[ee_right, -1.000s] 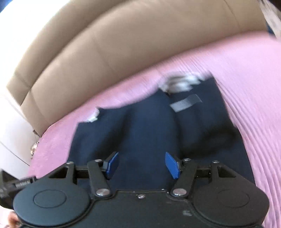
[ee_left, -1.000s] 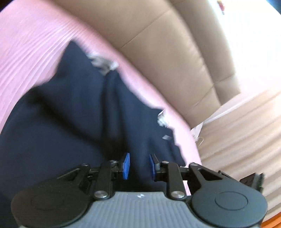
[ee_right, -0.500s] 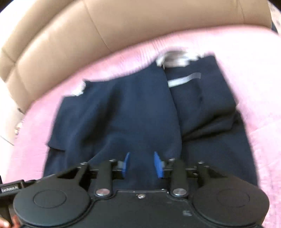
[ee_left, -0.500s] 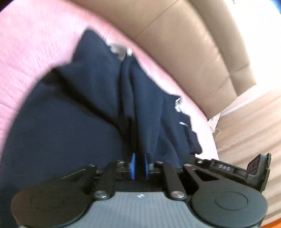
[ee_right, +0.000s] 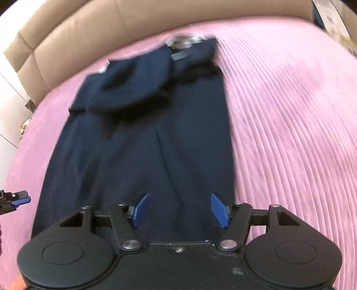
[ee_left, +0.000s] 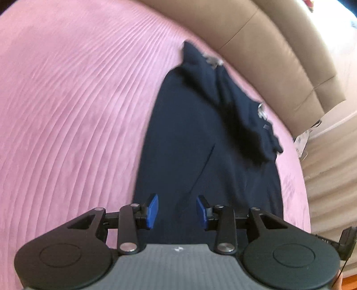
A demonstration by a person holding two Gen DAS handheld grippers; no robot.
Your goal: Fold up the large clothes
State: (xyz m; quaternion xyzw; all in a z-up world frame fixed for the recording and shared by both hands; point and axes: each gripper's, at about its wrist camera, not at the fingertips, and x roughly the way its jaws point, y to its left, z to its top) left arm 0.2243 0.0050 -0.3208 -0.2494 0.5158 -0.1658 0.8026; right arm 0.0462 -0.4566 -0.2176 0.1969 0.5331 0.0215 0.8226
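A long navy garment (ee_left: 189, 138) (ee_right: 142, 142) lies flat on the pink bedspread (ee_left: 67, 111) (ee_right: 290, 116). Its grey-lined collar (ee_right: 183, 41) is at the far end by the headboard, and its sleeves are folded in over the chest. My left gripper (ee_left: 177, 210) hovers over the near hem end. Its jaws are opening, and only cloth lying below shows between the blue pads. My right gripper (ee_right: 180, 209) hangs over the same end, jaws opening wide, nothing pinched. The left gripper's blue tip (ee_right: 20, 199) peeks in at the right wrist view's left edge.
A tan padded headboard (ee_left: 279, 51) (ee_right: 100, 29) runs behind the bed. The bed's edge falls off to pale flooring (ee_left: 330, 174) on one side. A cardboard box (ee_right: 330, 13) sits past the far corner. Ribbed pink bedspread stretches beside the garment.
Both grippers pulled back from the collar end to the hem end, so the garment's whole length shows. Their jaws narrowed half a second ago and now stand wider apart.
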